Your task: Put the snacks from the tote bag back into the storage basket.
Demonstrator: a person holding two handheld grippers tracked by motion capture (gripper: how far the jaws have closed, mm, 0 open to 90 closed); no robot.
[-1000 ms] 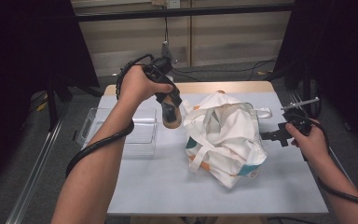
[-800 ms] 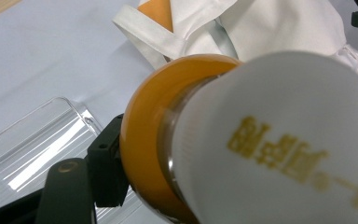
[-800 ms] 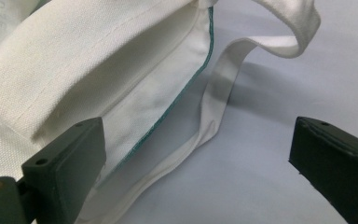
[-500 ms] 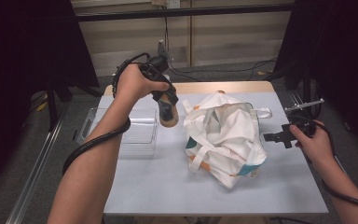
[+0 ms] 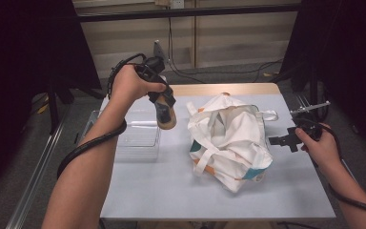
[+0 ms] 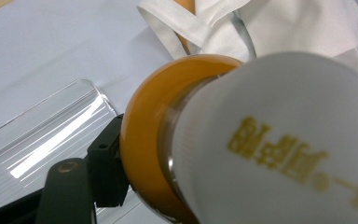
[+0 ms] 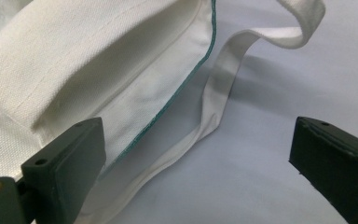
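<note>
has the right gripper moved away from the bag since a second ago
Yes, slightly: the right gripper has backed off to the right and toward the near edge, away from the white bag.

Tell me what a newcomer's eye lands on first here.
The crumpled white tote bag at the middle of the table draws the eye first. Left of it, the left tongs hold an orange-capped bottle above a clear tray. The right tongs stand open at the bag's right edge.

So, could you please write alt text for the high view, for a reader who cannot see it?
The left claw holds a tan and white bottle above the grey table, between a clear plastic bin and a white tote bag. The right claw sits open beside the bag.
</note>
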